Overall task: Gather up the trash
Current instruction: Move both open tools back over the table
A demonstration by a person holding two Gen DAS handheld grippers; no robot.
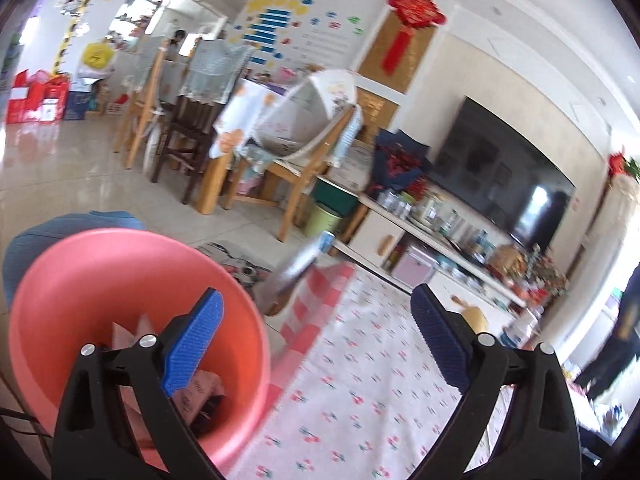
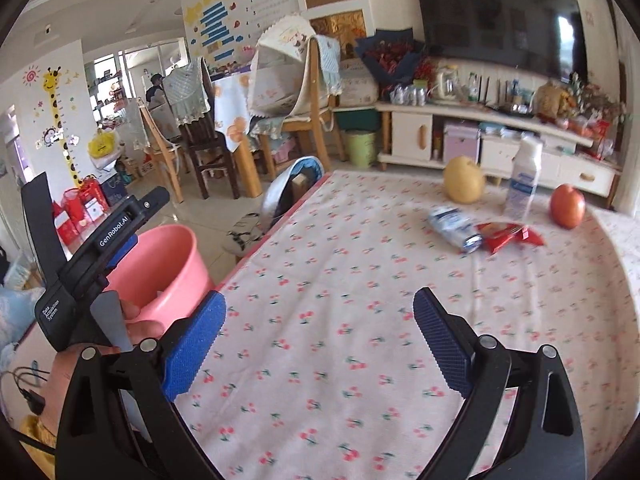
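Left tongs (image 1: 316, 324): standing wide apart with nothing between the pads, hanging over the rim of the pink bin (image 1: 120, 264), which is sitting just off the table's left edge with paper scraps and wrappers (image 1: 200, 392) already lying inside.
Right tongs (image 2: 320, 334): also gaping empty, looking out across the cherry-print table (image 2: 340, 280).
Trash waiting: a crumpled blue-and-white packet (image 2: 454, 224) is touching a red snack wrapper (image 2: 508, 236), both lying well away from the right tongs, at the far side of the table.
Mix-up risk: a yellow pear (image 2: 464, 180), a white bottle (image 2: 524, 176) and a red apple (image 2: 567, 205) are standing near the wrappers; a loosely aimed reach is likely bumping the bottle over or setting the fruit rolling.
Grip risk: the wrappers are lying flat and slippery, so a shallow pinch may be dragging the cloth or lifting only one piece.
Bin risk: the left hand (image 2: 136, 324) is crowding the bin rim, so a careless swing could be tipping it.
Drop risk: a light wrapper released short of the bin would be landing on the floor.
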